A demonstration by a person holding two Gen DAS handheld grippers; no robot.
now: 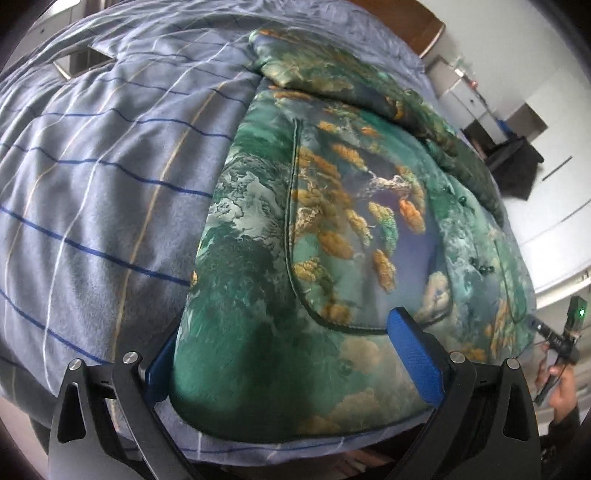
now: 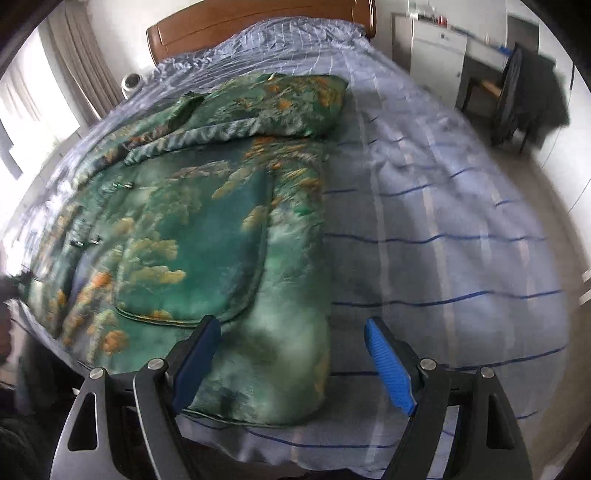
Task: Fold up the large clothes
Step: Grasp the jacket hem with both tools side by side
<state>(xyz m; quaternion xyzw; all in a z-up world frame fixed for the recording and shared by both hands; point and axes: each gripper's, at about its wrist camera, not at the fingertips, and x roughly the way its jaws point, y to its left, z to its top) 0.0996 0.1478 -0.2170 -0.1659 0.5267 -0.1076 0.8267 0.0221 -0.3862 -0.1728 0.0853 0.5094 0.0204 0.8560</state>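
A large padded jacket (image 1: pixel 332 229) with a green, gold and blue-grey print lies spread flat on a bed covered by a grey-blue striped sheet (image 1: pixel 96 192). In the left wrist view the left gripper (image 1: pixel 295 354) hangs low over the near hem of the jacket, and its two blue pads stand wide apart: the left pad (image 1: pixel 159 373) is at the jacket's left edge and partly hidden behind the cloth, the right pad (image 1: pixel 413 354) lies over the printed fabric. The hem corner fills the space between them, but the pads do not press on it. A curved piped seam (image 1: pixel 291 221) of the jacket runs away ahead of this gripper, and a folded sleeve (image 1: pixel 317 70) lies across the far part. To the far right of this gripper a hand (image 1: pixel 559 384) holds the other tool. In the right wrist view, which is blurred, the right gripper (image 2: pixel 291 362) is also opened wide. Its left pad (image 2: pixel 195 362) is over the jacket's lower right corner, and its right pad (image 2: pixel 389 365) is over the bare sheet just beside the jacket's edge. Nothing is clamped. Far ahead of this gripper stands the brown wooden headboard (image 2: pixel 258 18), and to the right, well apart from the bed, a chair (image 2: pixel 517 96) with dark cloth on it.
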